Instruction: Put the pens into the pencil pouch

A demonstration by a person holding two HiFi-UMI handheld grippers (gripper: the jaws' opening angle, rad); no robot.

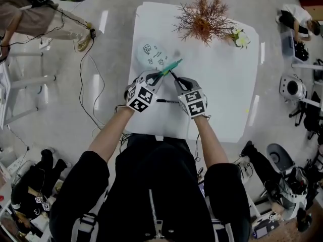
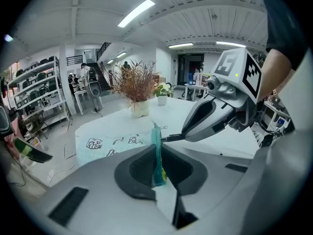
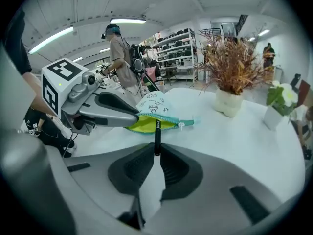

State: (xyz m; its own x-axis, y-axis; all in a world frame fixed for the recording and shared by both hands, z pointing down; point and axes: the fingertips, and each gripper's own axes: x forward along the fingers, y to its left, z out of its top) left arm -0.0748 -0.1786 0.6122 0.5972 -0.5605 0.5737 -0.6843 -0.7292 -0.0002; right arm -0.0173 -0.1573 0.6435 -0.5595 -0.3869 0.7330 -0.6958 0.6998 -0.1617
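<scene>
Head view: a dried plant [image 1: 204, 19] stands on the white worktop [image 1: 222, 89] beyond the pouch [image 1: 153, 54]. A spare pen [image 1: 166, 101] lies between the wrists.

Left gripper view: the left gripper's [image 2: 159, 153] fingers pinch the pouch's teal edge.

Right gripper view: the right gripper's [image 3: 157, 151] fingers pinch a black pen [image 3: 157, 131], its tip at the pouch's open mouth.

The white tabletop [image 1: 227, 100] is a rounded rectangle. Near the middle of its far edge stands a dried reddish-brown plant [image 1: 204, 21] in a pale vase [image 3: 229, 103]. Just beside it, toward the far right corner, is a small pot of white flowers [image 1: 241, 38]. The pale pencil pouch [image 1: 151, 54], printed with drawings, rests near the left edge with its teal zip side raised. A black pen [image 1: 166, 101] lies flat closer to the near edge, apart from the pouch.
</scene>
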